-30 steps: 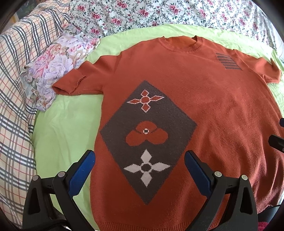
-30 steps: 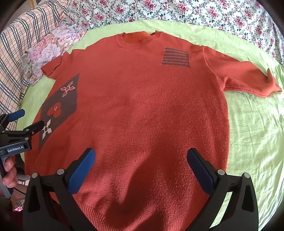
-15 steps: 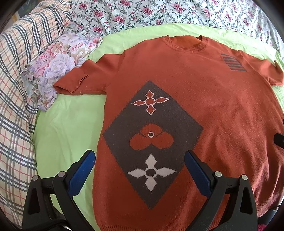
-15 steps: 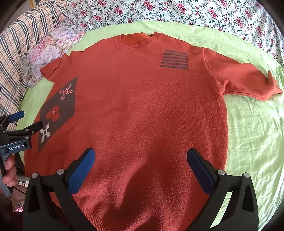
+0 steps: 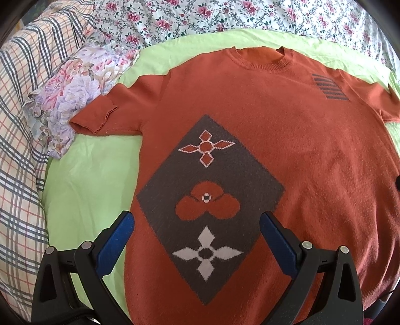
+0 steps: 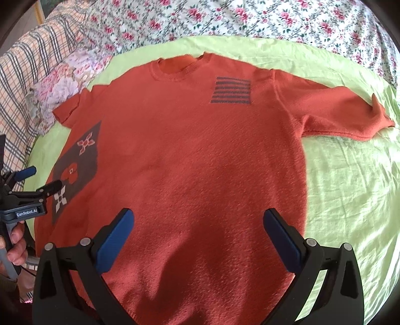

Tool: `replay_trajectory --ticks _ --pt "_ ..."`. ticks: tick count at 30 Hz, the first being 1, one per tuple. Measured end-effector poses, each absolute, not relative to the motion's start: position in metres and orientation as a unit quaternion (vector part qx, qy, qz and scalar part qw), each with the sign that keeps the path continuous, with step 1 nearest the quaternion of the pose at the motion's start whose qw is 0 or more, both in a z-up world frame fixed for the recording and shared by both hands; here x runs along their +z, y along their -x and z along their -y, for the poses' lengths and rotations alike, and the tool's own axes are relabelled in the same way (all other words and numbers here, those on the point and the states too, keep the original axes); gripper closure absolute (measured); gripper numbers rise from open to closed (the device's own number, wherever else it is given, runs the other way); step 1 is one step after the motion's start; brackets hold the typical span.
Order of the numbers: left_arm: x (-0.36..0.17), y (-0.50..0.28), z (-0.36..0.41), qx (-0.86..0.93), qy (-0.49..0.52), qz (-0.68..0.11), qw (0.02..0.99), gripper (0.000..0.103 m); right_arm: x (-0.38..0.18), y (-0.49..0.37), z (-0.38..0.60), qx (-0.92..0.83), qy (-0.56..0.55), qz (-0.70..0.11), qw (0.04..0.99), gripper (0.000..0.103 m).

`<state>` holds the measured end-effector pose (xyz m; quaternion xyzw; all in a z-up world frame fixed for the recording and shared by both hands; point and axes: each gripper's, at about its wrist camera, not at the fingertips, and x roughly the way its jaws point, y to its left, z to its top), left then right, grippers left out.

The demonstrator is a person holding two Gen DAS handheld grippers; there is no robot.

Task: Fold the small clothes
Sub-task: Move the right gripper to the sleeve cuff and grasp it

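Observation:
An orange knit sweater (image 5: 287, 140) lies flat, front up, on a green sheet (image 5: 85, 190), with both short sleeves spread out. It has a dark diamond with flower shapes (image 5: 207, 200) and a striped patch (image 6: 231, 90). My left gripper (image 5: 195, 225) is open and empty above the sweater's lower left part, over the diamond. It also shows in the right wrist view (image 6: 37, 178). My right gripper (image 6: 197, 225) is open and empty above the sweater's lower middle (image 6: 200, 162).
A folded floral cloth (image 5: 75, 87) lies beside the left sleeve (image 5: 105, 117). A plaid pillow (image 5: 20, 150) is at the left. Floral bedding (image 6: 250, 20) runs along the back. Green sheet (image 6: 350, 200) lies to the right of the sweater.
The left gripper has drifted a little towards the sweater's left side and back, so the diamond sits lower and more central. The right gripper has barely moved. Both stay open.

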<state>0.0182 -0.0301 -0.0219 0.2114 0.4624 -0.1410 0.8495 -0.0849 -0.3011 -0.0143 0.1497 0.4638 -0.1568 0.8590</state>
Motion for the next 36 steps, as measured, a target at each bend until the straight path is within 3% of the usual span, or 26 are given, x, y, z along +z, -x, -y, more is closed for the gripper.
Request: replay_trajectory --ticks 8,13,18,26,36 --pt "-0.028 -0.032 0.044 -0.136 -0.217 -0.47 0.845 0.002 -0.013 0.098 0.361 -0.207 -0.179 -0.447 0.852 0.001" --pt "-0.035 -0.042 0.052 -0.128 -0.221 -0.474 0.843 0.002 -0.01 0.107 0.398 -0.235 -0.18 -0.451 0.842 0.012" --pt "-0.038 -0.057 0.065 -0.107 -0.23 -0.48 0.84 0.002 -0.002 0.121 0.447 -0.267 -0.17 -0.445 0.837 0.033" --pt "-0.043 -0.08 0.092 -0.081 -0.256 -0.48 0.835 0.002 0.005 0.162 0.612 -0.381 -0.256 -0.403 0.792 0.065" --pt "-0.064 -0.101 0.107 -0.063 -0.28 -0.499 0.818 0.002 -0.014 0.158 0.745 -0.448 -0.303 -0.392 0.744 0.065"
